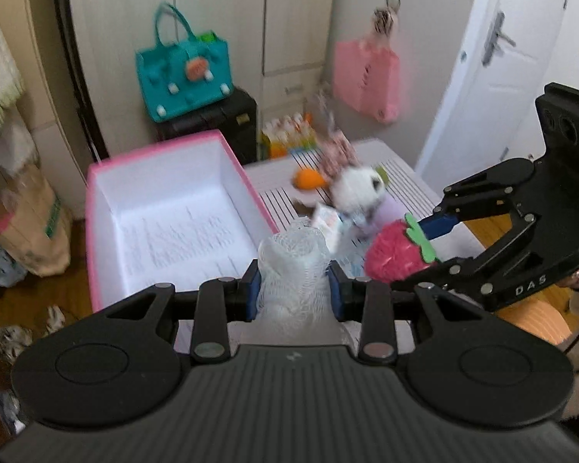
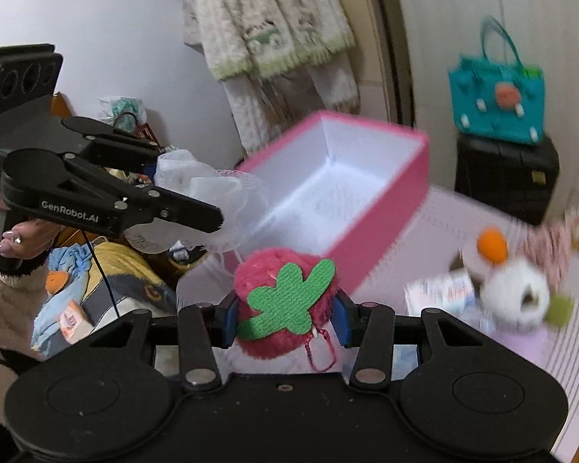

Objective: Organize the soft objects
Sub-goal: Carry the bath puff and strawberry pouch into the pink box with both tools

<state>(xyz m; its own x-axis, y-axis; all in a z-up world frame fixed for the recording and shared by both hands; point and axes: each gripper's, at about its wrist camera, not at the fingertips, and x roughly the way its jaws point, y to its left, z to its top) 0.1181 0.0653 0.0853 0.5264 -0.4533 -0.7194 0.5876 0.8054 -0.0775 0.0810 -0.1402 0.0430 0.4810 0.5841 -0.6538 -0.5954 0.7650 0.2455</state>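
Both tools are loaded: the left tool (image 1: 292, 289) pinches a white mesh bath puff (image 1: 293, 258) between its blue pads, and the right tool (image 2: 285, 320) is clamped on a fuzzy pink strawberry plush (image 2: 285, 308) with a green felt leaf. Each soft thing is held up in the air just short of the open pink box (image 1: 108, 177), which stands empty at the edge of the striped surface (image 1: 401, 177).

The puff is loose netting, so it could slip out or trail over the box wall instead of dropping inside. The two tools are close together, and if both go for the box at once they may knock each other. The strawberry's thin cord (image 2: 320, 351) hangs free and might snag on a pad.

Further back on the surface lie a white plush toy (image 1: 357, 189) with an orange ball (image 1: 308, 178), blurred, not in the way. A teal bag (image 1: 185, 65) sits on a black case behind the box.
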